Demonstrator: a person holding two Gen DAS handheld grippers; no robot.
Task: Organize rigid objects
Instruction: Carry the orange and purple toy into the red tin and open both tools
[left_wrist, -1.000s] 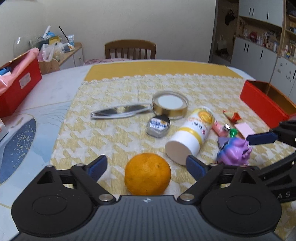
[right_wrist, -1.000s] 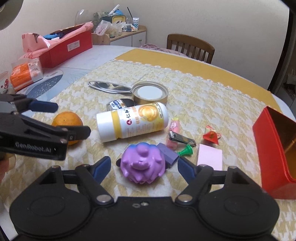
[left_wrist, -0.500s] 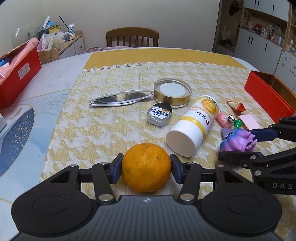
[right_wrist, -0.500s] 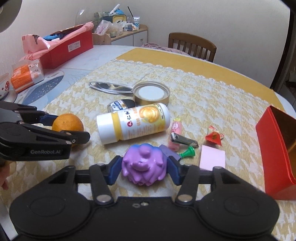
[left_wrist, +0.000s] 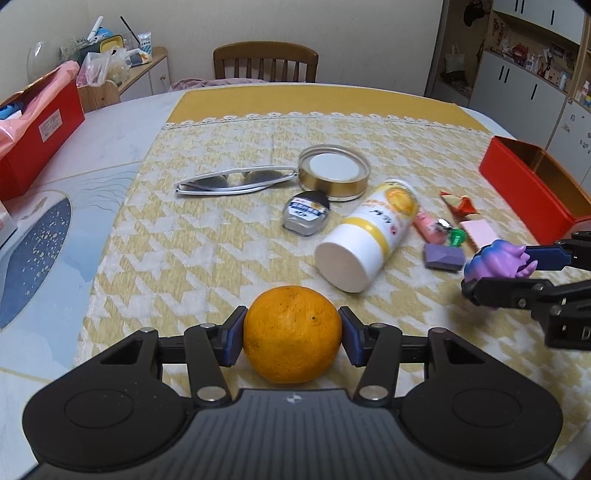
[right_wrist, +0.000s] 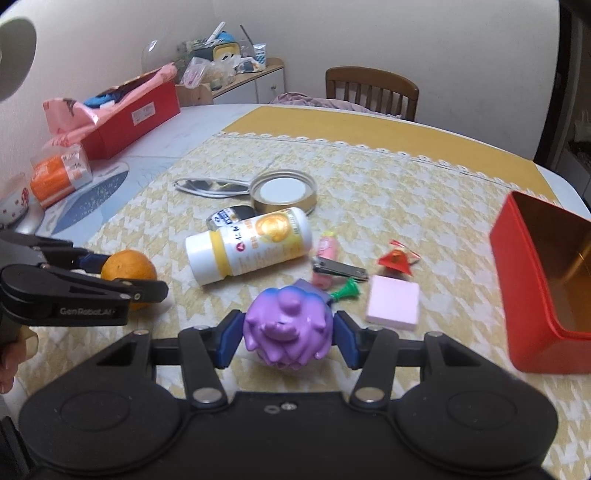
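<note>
My left gripper (left_wrist: 291, 341) is shut on an orange (left_wrist: 292, 334), its blue pads pressed on both sides; the same orange (right_wrist: 127, 271) shows in the right wrist view at the left. My right gripper (right_wrist: 286, 338) is shut on a purple toy figure (right_wrist: 286, 326), held slightly above the cloth; in the left wrist view the figure (left_wrist: 496, 262) hangs at the right. A white and yellow bottle (left_wrist: 365, 236) lies on its side mid-table. An open red tin box (right_wrist: 546, 284) stands at the right.
On the yellow patterned cloth lie sunglasses (left_wrist: 236, 181), a gold lid (left_wrist: 334, 171), a tape measure (left_wrist: 306, 212), a purple block (left_wrist: 443, 256), a pink pad (right_wrist: 393, 304), nail clippers (right_wrist: 340, 267), a green pin (right_wrist: 345, 290) and a red wrapper (right_wrist: 397, 260). A red box (right_wrist: 129, 118) and chair (left_wrist: 266, 61) stand behind.
Both grippers closed, the left on the orange and the right on the purple figure. The right gripper then lifted the figure a little and shifted it right, away from the purple block.
</note>
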